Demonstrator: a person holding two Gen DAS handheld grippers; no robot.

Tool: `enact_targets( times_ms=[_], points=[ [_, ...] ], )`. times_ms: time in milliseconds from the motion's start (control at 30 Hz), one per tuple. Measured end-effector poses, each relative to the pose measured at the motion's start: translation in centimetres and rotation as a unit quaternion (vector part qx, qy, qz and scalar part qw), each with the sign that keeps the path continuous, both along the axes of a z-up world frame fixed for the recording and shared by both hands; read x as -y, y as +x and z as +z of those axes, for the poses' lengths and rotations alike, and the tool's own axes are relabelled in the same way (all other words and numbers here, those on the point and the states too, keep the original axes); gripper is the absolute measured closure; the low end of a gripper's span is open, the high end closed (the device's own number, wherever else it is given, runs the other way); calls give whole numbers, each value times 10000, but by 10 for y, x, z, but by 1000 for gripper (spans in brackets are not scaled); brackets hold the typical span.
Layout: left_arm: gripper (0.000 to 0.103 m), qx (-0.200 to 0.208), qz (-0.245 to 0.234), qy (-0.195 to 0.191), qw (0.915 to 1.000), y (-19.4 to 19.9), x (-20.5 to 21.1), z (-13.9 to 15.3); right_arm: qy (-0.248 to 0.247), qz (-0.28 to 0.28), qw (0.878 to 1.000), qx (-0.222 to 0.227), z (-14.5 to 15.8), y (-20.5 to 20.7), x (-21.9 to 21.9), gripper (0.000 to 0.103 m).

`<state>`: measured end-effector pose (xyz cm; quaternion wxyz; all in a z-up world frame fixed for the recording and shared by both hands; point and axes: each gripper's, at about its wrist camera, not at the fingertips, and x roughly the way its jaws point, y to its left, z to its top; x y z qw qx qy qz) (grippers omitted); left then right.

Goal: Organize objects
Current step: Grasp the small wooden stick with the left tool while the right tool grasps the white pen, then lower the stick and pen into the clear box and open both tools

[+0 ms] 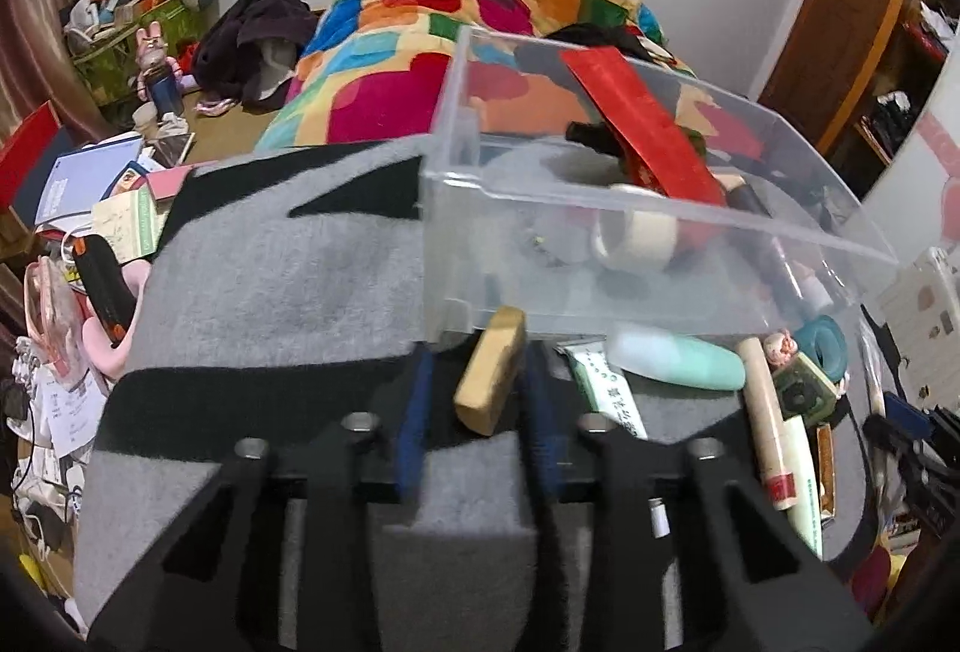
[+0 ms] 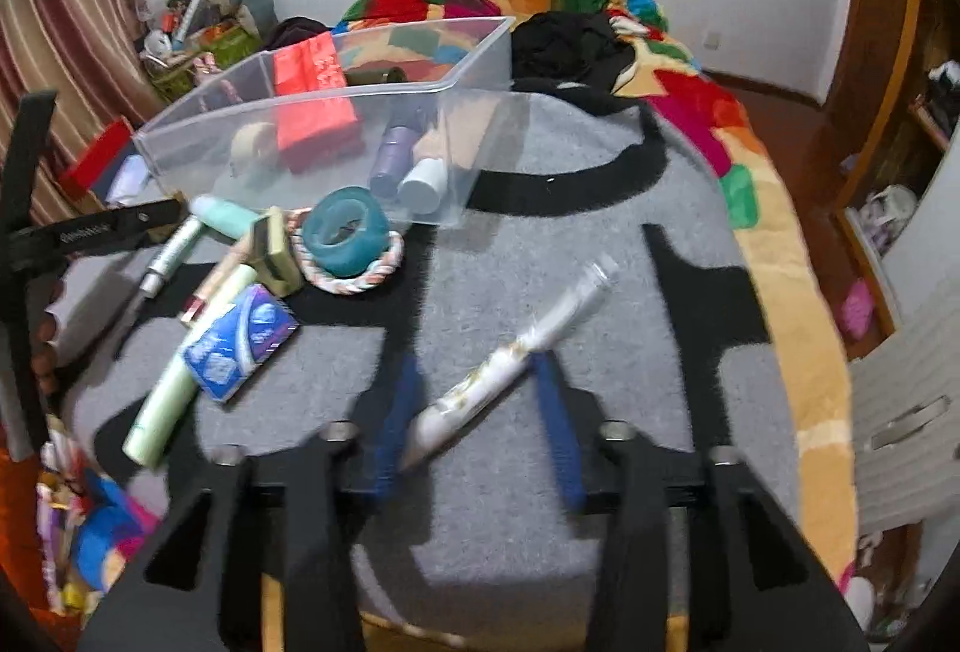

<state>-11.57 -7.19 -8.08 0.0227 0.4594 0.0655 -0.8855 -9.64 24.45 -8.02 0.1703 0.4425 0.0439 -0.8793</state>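
Observation:
A clear plastic bin stands on a grey and black mat; it holds a red packet, a tape roll and bottles. My left gripper is open around a tan block, tilted just before the bin's near wall. In the right wrist view the bin is far left. My right gripper is open around a white wrapped tube lying slantwise on the mat.
Loose items lie beside the bin: a teal ring on a rope loop, a blue packet, a pale green tube, a mint bottle. A colourful quilt lies behind. Clutter fills the left.

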Motion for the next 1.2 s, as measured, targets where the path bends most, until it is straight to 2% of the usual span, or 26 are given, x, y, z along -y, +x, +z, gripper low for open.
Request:
enact_targets(
  times_ms=[33, 100, 367, 567, 900, 1200],
  points=[
    [85, -13, -13, -14, 10000, 1, -1, 0, -7, -2, 10000, -3, 0, 0, -1, 86],
    [93, -76, -5, -106, 9999, 3, -4, 1, -5, -35, 10000, -10, 0, -1, -4, 93],
    [93, -300, 104, 64, 9995, 26, -3, 7, -92, -207, 9996, -181, 11, -3, -16, 93],
    [93, -650, 32, 60, 9979, 41, -14, 29, -255, -314, 9983, -418, 33, -5, -25, 93],
    [93, -1203, -149, 144, 9925, 46, -30, 70, -587, 170, 9950, -784, 71, -13, -1, 93],
    [93, -1338, -223, 138, 9907, 31, -37, 83, -768, 453, 9917, -923, 90, -41, 32, 93]
  ],
)
